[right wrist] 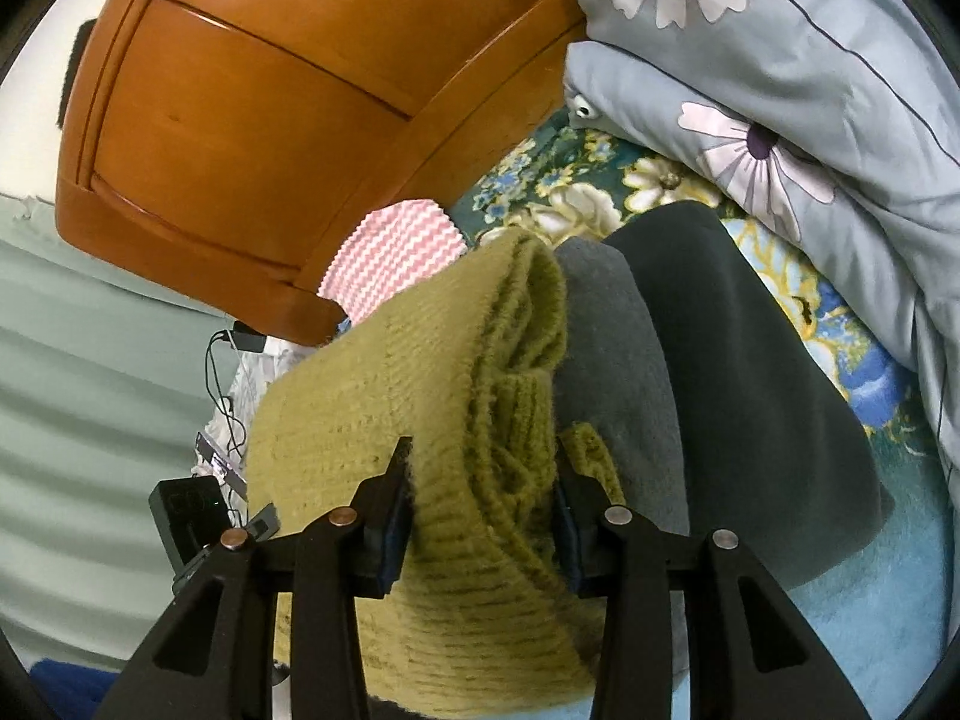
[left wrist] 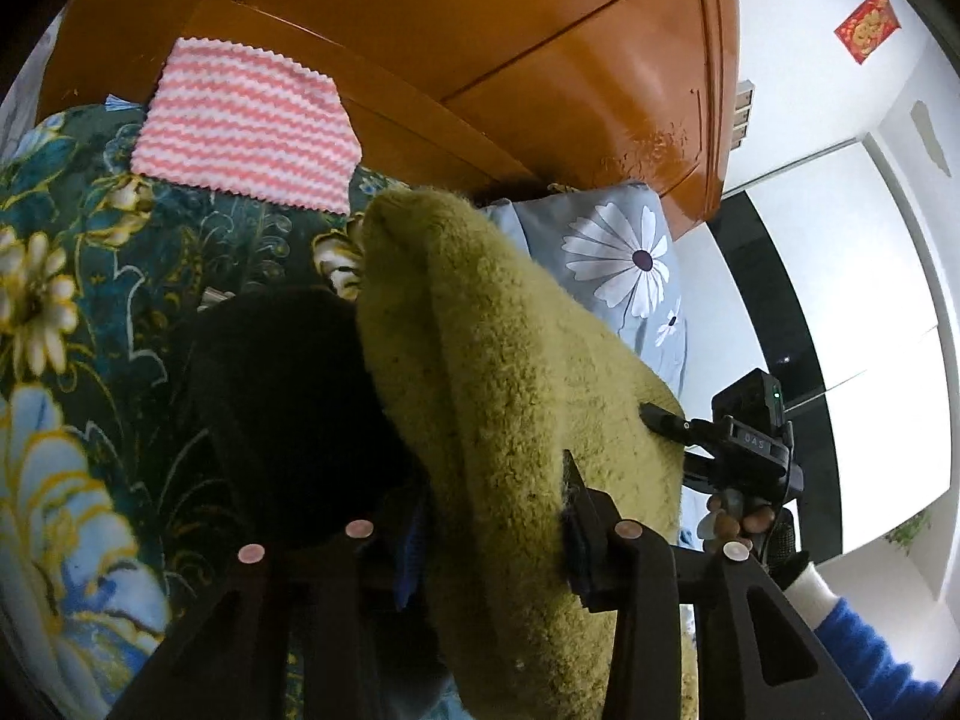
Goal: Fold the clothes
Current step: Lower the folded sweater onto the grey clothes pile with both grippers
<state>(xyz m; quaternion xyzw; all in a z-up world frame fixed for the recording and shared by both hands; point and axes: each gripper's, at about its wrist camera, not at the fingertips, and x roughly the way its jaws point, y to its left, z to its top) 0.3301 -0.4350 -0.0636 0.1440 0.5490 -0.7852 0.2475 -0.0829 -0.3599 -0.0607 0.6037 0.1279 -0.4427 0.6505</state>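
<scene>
- An olive-green knitted sweater [right wrist: 420, 420] hangs bunched between two handheld grippers above a bed, its ribbed hem and folded layers showing in the right wrist view and its fuzzy, pilled surface filling the left wrist view [left wrist: 510, 420].
- The right gripper [right wrist: 483, 516] is clenched on the sweater, with thick folds of knit pressed between its two black fingers [right wrist: 390, 504].
- The left gripper [left wrist: 480, 516] grasps the same garment; one finger [left wrist: 585, 516] presses into the wool, while the other is partly hidden behind the fabric.
- In the left wrist view, the right gripper [left wrist: 744, 450] appears at the sweater's far edge, held by a hand [left wrist: 735, 519] in a blue sleeve.
- Beneath the sweater lies a dark grey garment [right wrist: 720, 372] spread on a teal floral bedspread [left wrist: 72, 300].
- A pink-and-white zigzag cloth [left wrist: 246, 126] lies flat near the wooden headboard [right wrist: 270, 90].
- A pale blue daisy-print quilt [right wrist: 810, 90] is heaped beside the dark garment.
</scene>
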